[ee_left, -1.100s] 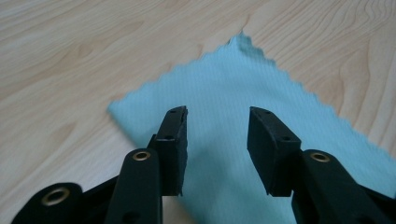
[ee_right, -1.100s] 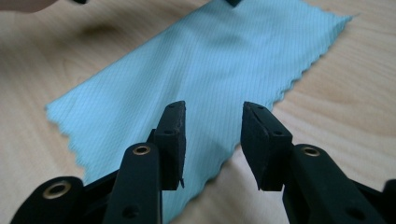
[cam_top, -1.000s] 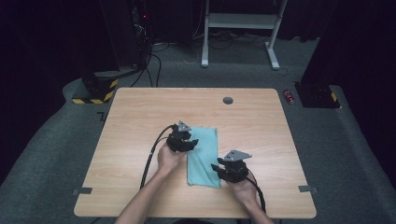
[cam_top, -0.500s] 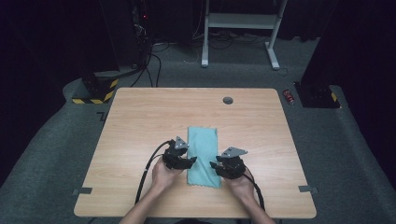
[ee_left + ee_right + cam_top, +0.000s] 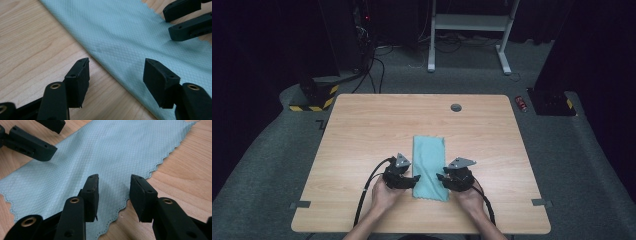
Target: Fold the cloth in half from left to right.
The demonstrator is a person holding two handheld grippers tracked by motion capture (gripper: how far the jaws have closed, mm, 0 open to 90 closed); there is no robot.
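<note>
Teal cloth (image 5: pixel 430 167): folded narrow strip, diamond-weave texture, scalloped edge, lying flat on counter (image 5: pixel 362 130), lengthwise front-to-back, near front edge.

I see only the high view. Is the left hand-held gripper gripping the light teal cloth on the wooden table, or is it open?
Observer: The left hand-held gripper is open. Its jaws have just been opening, and the straight edge of the light teal diamond-weave cloth runs between them, not pinched.
Operator: And the right one?
Observer: The right hand-held gripper is open too. It is poised over the cloth's scalloped edge and pinches nothing.
Operator: Is the cloth wrinkled there?
Observer: It lies flat on the light wooden table, with only a faint dimple beside the straight edge.
</note>
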